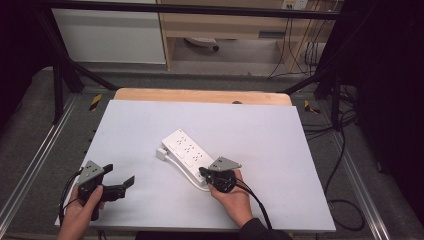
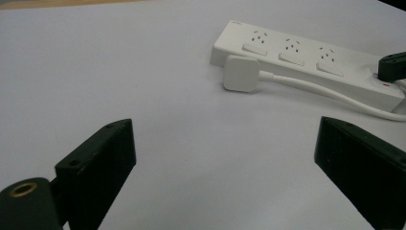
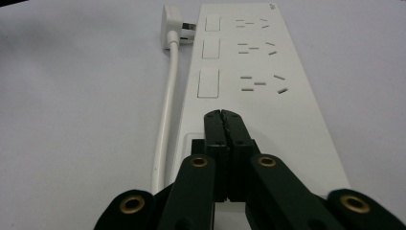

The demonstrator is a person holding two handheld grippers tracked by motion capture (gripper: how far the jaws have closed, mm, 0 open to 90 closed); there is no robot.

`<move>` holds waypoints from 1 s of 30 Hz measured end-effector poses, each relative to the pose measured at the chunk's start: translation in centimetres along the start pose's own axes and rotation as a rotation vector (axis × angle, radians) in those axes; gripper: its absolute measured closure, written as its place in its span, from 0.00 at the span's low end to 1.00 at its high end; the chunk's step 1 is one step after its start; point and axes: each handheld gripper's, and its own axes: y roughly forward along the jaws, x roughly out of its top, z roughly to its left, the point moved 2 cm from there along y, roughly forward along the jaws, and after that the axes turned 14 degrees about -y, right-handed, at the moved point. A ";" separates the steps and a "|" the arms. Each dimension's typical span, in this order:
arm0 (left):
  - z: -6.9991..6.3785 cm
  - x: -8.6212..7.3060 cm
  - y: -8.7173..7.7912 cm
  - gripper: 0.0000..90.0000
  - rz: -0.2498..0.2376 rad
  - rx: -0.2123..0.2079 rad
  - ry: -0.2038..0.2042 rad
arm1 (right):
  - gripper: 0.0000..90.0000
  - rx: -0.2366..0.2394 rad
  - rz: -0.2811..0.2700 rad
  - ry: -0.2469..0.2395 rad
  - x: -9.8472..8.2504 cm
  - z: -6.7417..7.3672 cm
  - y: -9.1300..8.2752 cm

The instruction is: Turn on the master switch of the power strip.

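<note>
White power strip (image 1: 187, 156) lies diagonally at mid-table (image 1: 150, 130), its plug (image 1: 161, 153) and cord alongside. Right gripper (image 1: 203, 172) — jaws clenched together, nothing between — tips resting on the strip's near end. Left gripper (image 1: 121, 176) — jaws spread, empty — well apart, near the table's front-left.

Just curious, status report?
Right gripper shut, tips on power strip. Left gripper open, apart. Plug beside strip, unplugged. Nothing in the way.
</note>
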 end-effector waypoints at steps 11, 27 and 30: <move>0.0 0.0 0.0 0.08 0.001 0.001 0.001 | 1.00 -0.002 0.003 -0.005 0.0 0.0 0.0; 0.0 0.0 0.1 0.08 0.002 0.003 -0.004 | 1.00 -0.002 0.038 -0.026 0.4 0.1 0.1; 0.1 -0.1 0.1 0.08 0.002 0.004 -0.007 | 1.00 -0.003 0.042 -0.024 0.4 0.1 0.1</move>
